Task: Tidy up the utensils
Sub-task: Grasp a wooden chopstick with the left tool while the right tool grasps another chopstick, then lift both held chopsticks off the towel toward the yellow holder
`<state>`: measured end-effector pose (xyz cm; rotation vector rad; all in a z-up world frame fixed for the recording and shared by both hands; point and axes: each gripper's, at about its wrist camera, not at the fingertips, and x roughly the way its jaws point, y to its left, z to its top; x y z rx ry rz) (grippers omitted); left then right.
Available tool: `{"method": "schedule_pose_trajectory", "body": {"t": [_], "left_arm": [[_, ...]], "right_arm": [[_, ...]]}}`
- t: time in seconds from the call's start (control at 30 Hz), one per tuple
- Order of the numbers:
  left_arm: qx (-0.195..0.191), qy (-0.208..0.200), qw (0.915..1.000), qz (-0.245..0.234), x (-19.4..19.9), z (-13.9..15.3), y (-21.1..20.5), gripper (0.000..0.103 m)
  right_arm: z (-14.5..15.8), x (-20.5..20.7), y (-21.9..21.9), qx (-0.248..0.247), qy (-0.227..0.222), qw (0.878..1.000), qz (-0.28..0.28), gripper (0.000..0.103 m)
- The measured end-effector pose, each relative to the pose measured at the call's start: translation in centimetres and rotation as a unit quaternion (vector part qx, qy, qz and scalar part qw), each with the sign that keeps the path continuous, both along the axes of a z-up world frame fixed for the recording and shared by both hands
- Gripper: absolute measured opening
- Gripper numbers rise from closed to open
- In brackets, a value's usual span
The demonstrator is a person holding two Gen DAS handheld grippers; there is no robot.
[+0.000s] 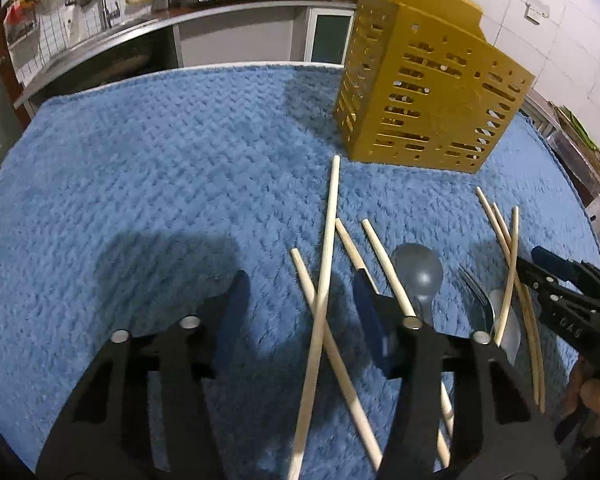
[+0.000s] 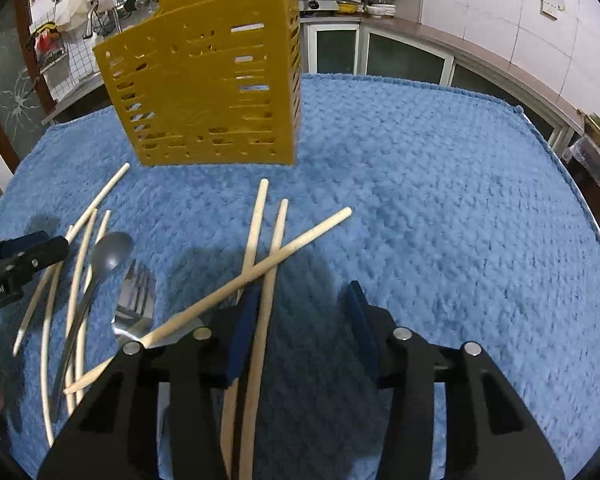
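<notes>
Several pale wooden chopsticks lie scattered on a blue towel, with a grey spoon and a metal fork among them. A yellow slotted utensil holder stands upright beyond them. My left gripper hangs low over two crossed chopsticks, which lie between its jaws untouched, so it is open. My right gripper is open too. One chopstick runs along its left finger and another crosses in front. Each gripper shows at the edge of the other's view.
The towel covers a table whose far edge lies behind the holder. Kitchen counters, a sink and a stove stand beyond. A hand shows at the lower right of the left wrist view.
</notes>
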<state>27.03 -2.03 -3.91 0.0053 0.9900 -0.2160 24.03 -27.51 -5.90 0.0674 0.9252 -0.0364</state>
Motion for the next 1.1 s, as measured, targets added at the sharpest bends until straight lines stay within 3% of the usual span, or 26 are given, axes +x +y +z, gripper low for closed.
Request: {"method": "schedule_pose_trajectory", "body": {"t": [0.1,0.33,0.47,0.67,1.1], "left_arm": [[-0.009,0.009,0.9999,0.005,0.8,-0.4,-0.1,0.036],[-0.018,0.019,0.9994,0.023,3.1,-0.9,-0.4,0.031],[-0.008,0.024,0.9993,0.028,4.1,-1.0,-0.6,0.016],[-0.012,0.035,0.9989,0.03,4.6,-1.1,0.3,0.004],[-0.035,0.059,0.9966,0.045,5.4,-1.2,1.5,0.004]], "right_arm": [[0.0,0.5,-0.1,0.0,0.001,1.0,-0.001,0.039],[0.5,2.5,-0.3,0.002,0.012,1.0,0.001,0.019],[0.7,2.5,-0.6,-0.001,0.013,1.0,0.006,0.007],[1.1,1.7,-1.9,0.008,0.014,1.0,-0.003,0.002],[-0.1,2.0,-5.0,0.035,0.035,0.999,-0.022,0.003]]}}
